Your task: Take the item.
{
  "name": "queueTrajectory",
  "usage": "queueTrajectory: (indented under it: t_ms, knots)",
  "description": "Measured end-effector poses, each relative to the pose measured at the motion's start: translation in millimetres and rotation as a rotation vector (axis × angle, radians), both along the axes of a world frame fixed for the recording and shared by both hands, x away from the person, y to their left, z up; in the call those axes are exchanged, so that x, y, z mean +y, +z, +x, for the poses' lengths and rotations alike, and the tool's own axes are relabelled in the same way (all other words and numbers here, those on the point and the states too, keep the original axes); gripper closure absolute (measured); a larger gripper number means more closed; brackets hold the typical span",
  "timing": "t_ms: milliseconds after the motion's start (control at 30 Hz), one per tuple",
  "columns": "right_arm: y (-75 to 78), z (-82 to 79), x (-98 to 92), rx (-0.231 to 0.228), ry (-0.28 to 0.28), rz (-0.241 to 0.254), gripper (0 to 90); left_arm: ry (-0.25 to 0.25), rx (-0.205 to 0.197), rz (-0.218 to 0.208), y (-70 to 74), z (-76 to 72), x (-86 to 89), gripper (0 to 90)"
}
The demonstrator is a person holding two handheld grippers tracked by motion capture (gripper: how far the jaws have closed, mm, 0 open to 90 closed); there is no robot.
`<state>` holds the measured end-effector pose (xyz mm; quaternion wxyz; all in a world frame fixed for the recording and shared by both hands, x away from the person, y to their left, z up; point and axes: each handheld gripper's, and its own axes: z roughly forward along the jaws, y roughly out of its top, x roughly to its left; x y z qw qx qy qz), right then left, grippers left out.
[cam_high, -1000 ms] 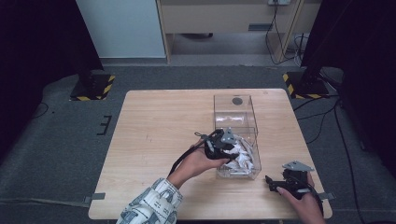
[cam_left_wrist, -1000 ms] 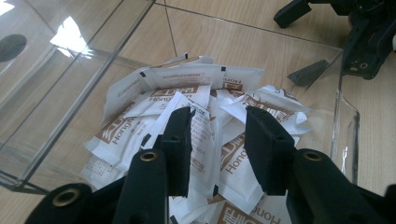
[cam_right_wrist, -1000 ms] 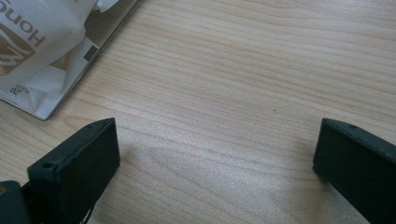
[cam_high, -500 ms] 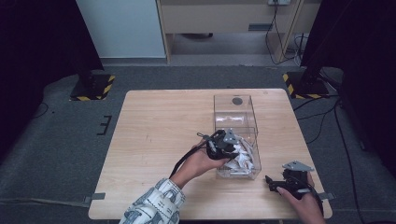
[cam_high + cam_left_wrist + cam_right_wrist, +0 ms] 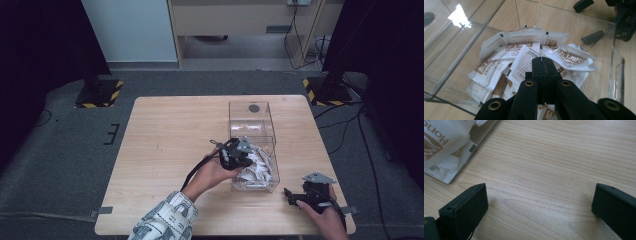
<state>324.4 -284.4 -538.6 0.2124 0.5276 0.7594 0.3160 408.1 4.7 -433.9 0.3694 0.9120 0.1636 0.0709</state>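
Left tool (image 5: 543, 72) sits in the clear box (image 5: 272, 150), jaws just closed flush together over the sachet pile (image 5: 524, 60); whether a sachet edge is pinched between them I cannot tell. Box stands at about 3 o'clock of the tabletop (image 5: 170, 130).

Sachets judged light, limp, slick-skinned and crinkly; they probably slide off each other. Best hold: a flat sealed edge, one sachet only.

Right tool (image 5: 539, 202) rests at 5 o'clock, jaws wide apart, holding nothing.

The left claw (image 5: 543, 65) has just pinched closed over the sachets (image 5: 524, 57), apparently empty.
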Motion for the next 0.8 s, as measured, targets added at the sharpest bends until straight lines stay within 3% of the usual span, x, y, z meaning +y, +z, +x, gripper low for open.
queueTrajectory:
  t_ms: [200, 800]
  knots:
    - [-0.1, 0.1, 0.0, -0.001, 0.001, -0.001, 0.8, -0.003, 0.006, -0.035, 6.1, 0.3, 6.2, 89.4]
    - [-0.1, 0.1, 0.0, -0.001, 0.001, -0.001, 0.9, 0.003, -0.013, -0.081, 18.9, 0.5, 19.8, 89.6]
